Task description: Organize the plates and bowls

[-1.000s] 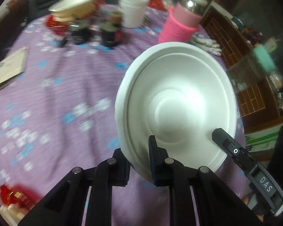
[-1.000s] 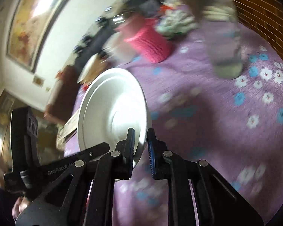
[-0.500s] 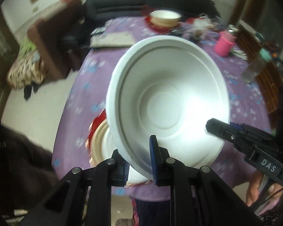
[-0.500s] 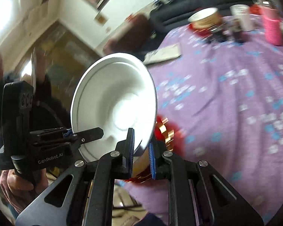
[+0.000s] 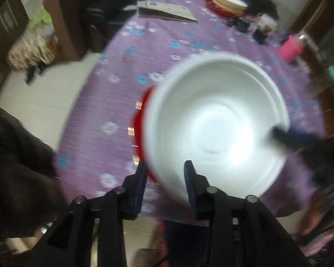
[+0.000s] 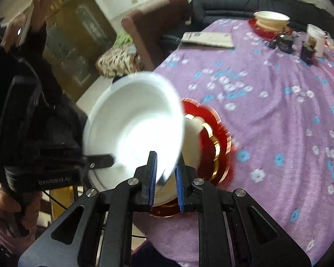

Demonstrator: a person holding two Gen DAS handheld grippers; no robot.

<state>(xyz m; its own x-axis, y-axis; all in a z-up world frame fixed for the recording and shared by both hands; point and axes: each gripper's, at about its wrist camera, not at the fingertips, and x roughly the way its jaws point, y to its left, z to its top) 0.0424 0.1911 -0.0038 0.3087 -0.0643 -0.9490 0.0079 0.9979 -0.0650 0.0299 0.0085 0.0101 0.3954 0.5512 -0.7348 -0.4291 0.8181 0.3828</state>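
A white bowl [image 5: 216, 129] fills the left wrist view, blurred by motion, above a red plate with gold trim [image 5: 140, 129] near the table's front edge. My left gripper [image 5: 164, 173] has its jaws apart around the bowl's near rim. In the right wrist view the bowl [image 6: 133, 133] is tilted above the red plate [image 6: 213, 146], which carries another white bowl [image 6: 192, 142]. My right gripper [image 6: 165, 173] straddles the bowl's rim with a visible gap. The left gripper [image 6: 100, 160] reaches the bowl from the left.
A purple flowered tablecloth [image 6: 278, 111] covers the table. At the far end stand a second red plate with stacked bowls [image 6: 270, 21], a white cup [image 6: 316, 37], a pink holder [image 5: 291, 49] and a booklet [image 6: 208, 39]. A brown armchair [image 6: 153, 33] stands left.
The bowl has come down toward the red plate at the table's front edge. Both grippers' jaws have widened on its rim, and the view is blurred by motion.
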